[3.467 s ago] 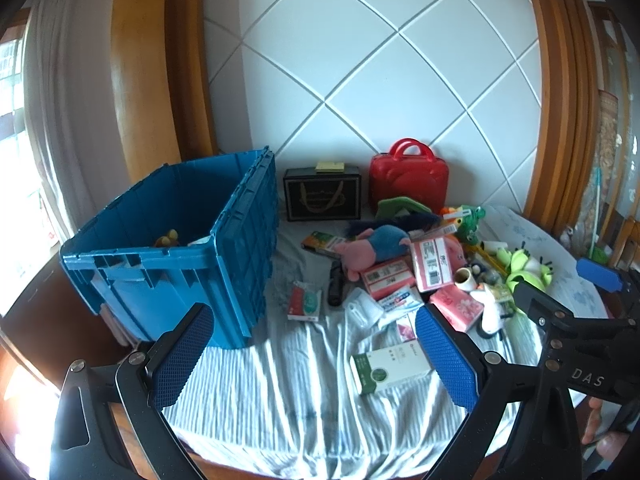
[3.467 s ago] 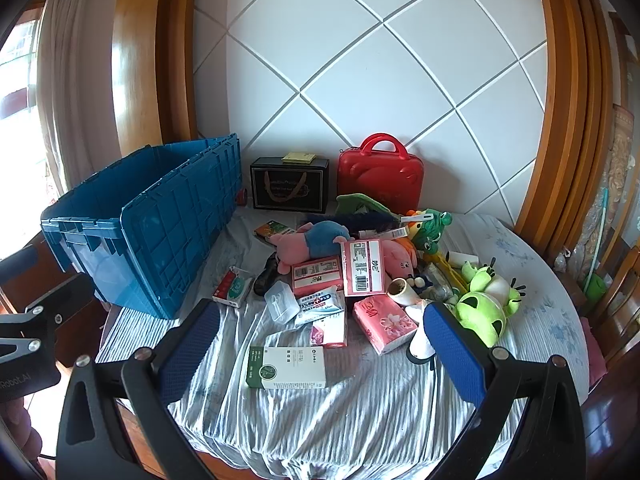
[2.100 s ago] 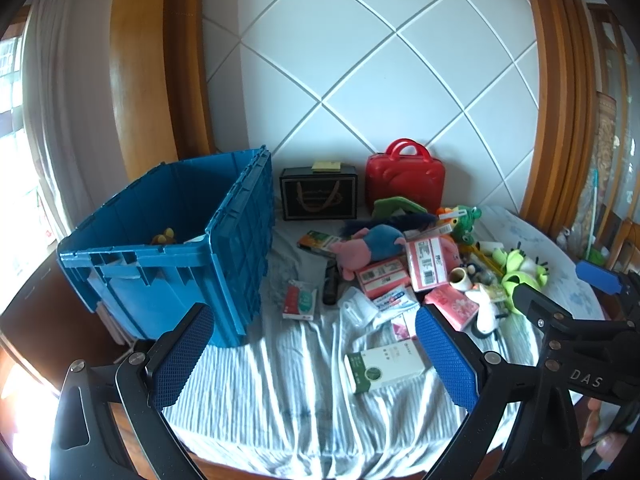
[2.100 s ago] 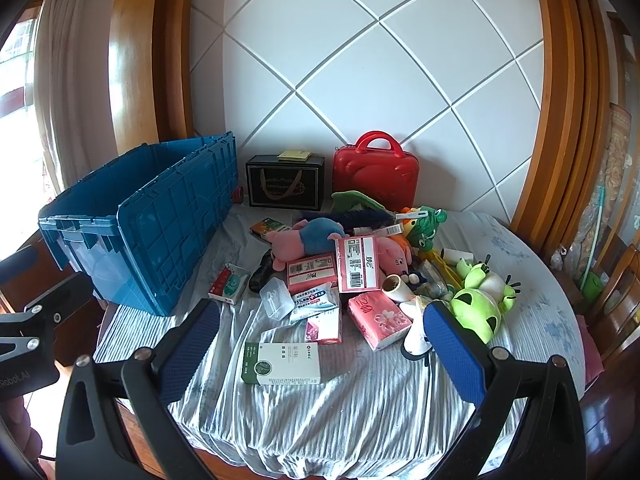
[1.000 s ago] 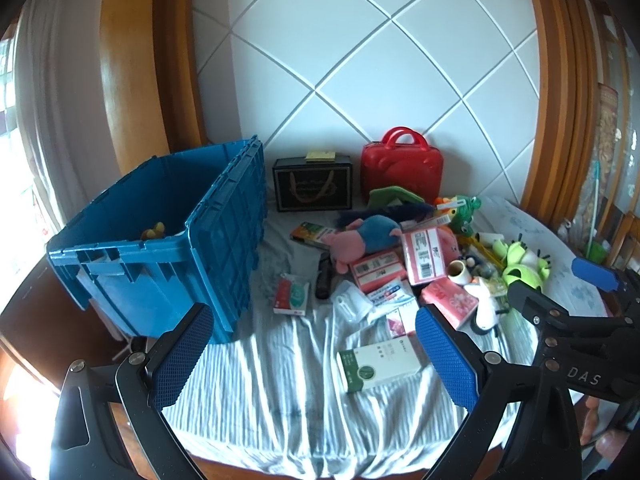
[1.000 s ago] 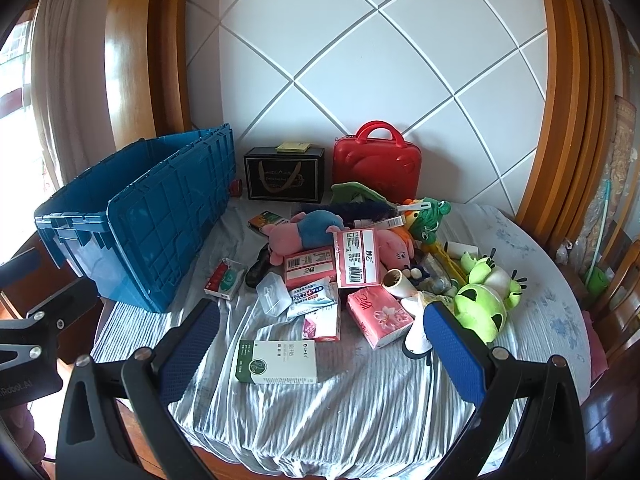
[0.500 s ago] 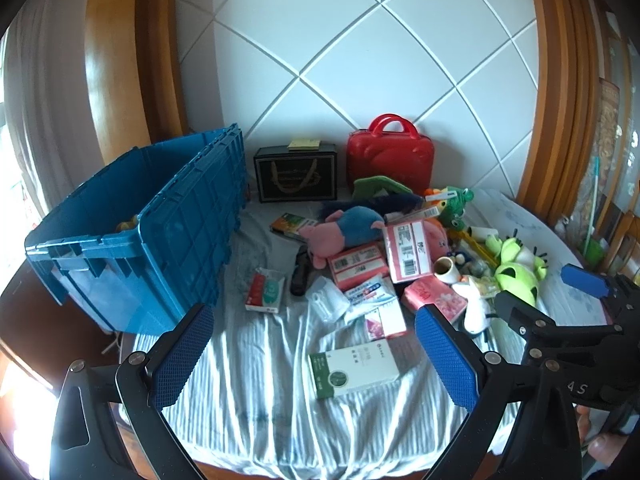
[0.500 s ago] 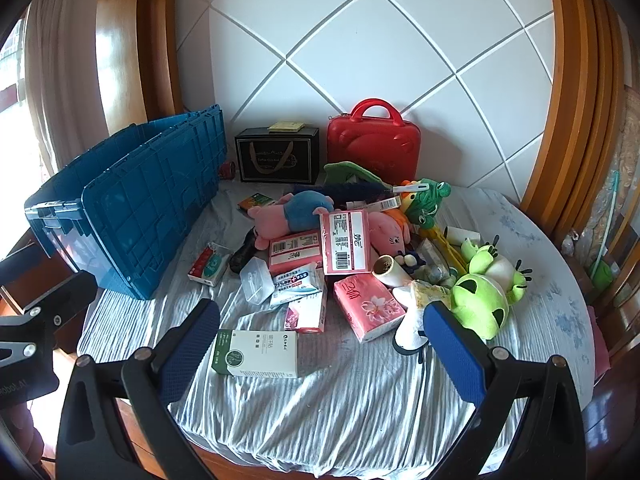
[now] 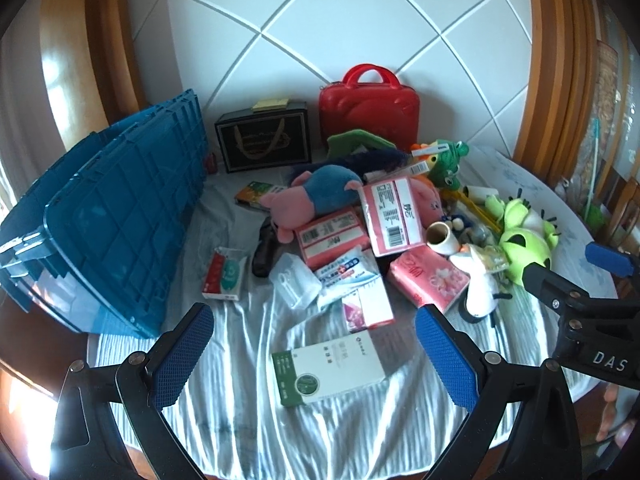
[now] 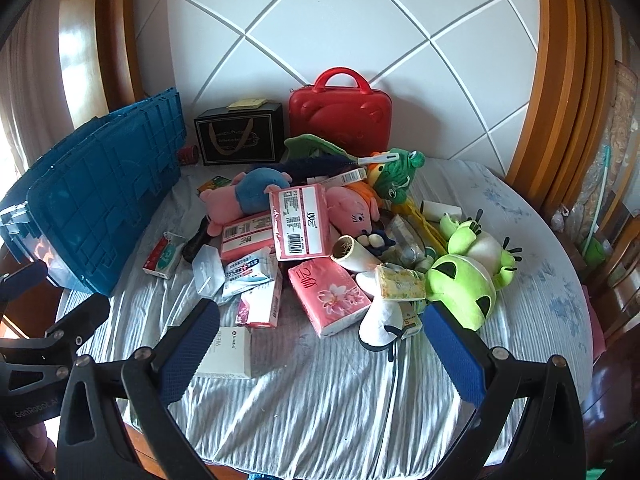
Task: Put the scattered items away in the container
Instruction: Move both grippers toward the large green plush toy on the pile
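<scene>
The flat white cardboard box with the dark green end panel [image 9: 330,368] lies nearest me on the striped grey cloth [image 9: 248,420], apart from the heap, so I judge it the easiest first pick. Its long axis runs left to right, tilted a little, green end toward the big blue plastic crate [image 9: 108,216] at the cloth's left. My left gripper [image 9: 314,350] hovers just above the box, jaws spread wide and empty, straddling it to suit a grasp across the short side. My right gripper [image 10: 320,344] hangs open and empty too, before the pink flowered tissue pack [image 10: 328,294] and lime-green plush frog [image 10: 468,280].
</scene>
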`<action>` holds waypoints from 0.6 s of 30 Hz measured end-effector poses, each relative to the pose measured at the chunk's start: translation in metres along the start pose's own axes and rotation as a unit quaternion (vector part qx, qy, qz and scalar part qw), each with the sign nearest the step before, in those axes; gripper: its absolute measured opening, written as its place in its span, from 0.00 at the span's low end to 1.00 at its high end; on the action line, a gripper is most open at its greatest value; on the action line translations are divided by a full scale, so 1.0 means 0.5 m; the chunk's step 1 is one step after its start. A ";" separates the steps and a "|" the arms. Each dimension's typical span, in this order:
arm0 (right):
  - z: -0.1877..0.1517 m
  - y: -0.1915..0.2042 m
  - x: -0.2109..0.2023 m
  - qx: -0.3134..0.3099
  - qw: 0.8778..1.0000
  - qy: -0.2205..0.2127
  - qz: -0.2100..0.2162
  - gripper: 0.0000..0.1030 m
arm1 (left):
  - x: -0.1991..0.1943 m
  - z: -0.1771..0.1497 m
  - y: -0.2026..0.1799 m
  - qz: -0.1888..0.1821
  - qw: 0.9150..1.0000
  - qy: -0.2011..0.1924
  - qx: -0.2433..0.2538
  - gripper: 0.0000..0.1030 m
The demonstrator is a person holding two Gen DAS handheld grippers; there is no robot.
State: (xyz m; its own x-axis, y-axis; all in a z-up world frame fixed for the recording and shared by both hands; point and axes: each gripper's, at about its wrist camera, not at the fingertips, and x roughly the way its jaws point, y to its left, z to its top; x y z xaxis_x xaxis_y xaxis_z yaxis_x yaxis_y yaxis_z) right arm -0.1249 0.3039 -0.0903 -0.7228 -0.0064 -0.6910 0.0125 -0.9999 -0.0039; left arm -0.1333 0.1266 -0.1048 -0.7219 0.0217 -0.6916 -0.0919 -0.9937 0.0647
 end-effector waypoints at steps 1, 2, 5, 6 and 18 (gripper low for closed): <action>0.000 -0.007 0.014 0.004 1.000 0.005 -0.004 1.00 | 0.019 0.005 -0.006 -0.005 1.000 0.005 0.004 0.99; 0.001 -0.013 0.028 0.008 1.000 0.010 -0.009 1.00 | 0.040 0.011 -0.013 -0.009 1.000 0.010 0.010 0.99; 0.006 -0.037 0.070 0.024 0.999 0.024 -0.026 1.00 | 0.100 0.033 -0.036 -0.020 0.999 0.022 0.027 0.99; 0.009 -0.046 0.084 0.028 0.999 0.028 -0.032 1.00 | 0.118 0.038 -0.043 -0.023 0.999 0.026 0.030 0.99; -0.006 -0.183 0.216 0.083 0.991 0.087 -0.066 1.00 | 0.279 0.067 -0.189 -0.049 0.992 0.096 0.068 0.99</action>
State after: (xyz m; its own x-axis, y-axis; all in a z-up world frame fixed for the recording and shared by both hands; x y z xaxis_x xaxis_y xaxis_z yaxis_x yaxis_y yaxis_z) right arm -0.2020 0.3946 -0.1665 -0.5809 0.1120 -0.8062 -0.1983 -0.9801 0.0068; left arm -0.2484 0.2274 -0.1832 -0.5622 0.0838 -0.8228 -0.2564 -0.9635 0.0771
